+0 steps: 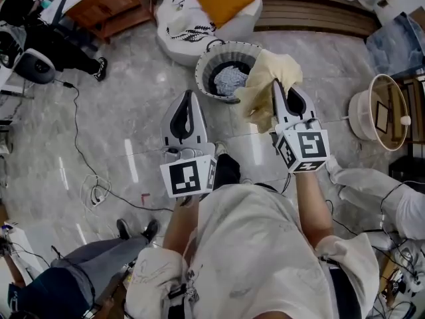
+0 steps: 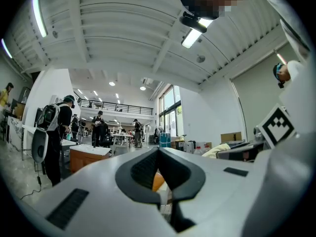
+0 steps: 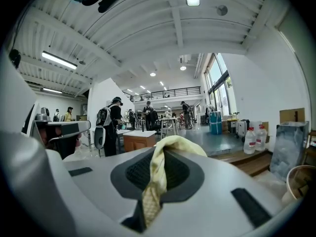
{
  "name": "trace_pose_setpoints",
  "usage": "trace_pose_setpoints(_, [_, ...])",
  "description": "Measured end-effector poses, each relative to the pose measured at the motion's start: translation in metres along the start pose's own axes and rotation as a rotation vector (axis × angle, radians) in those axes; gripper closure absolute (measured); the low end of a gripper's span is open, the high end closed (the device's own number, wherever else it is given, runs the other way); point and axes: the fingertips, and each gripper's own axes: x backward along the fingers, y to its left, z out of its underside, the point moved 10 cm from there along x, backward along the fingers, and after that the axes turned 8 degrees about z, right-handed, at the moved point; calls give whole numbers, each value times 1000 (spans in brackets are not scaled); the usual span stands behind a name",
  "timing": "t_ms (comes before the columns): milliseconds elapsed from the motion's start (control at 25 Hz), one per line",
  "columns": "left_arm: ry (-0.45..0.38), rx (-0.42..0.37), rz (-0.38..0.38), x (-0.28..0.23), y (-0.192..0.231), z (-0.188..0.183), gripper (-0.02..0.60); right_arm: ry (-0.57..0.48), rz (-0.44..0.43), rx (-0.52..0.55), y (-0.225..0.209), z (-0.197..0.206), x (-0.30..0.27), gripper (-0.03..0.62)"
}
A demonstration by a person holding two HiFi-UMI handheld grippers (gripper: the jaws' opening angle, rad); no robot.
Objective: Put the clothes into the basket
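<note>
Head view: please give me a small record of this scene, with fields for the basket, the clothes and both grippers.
basket: round, striped basket on the floor
inside basket: one blue-grey cloth
right gripper: shut on yellow cloth
yellow cloth place: held by the basket's right edge, not yet inside
left gripper: jaws together, holding nothing
</note>
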Motion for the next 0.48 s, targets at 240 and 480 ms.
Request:
trace_pose_setpoints(240, [-6, 54, 10, -42, 60, 9, 583, 47, 2, 40, 23, -7, -66, 582])
trace_pose_setpoints(480, [10, 70, 20, -76, 98, 19, 583, 86, 4, 26, 31, -6, -121, 582])
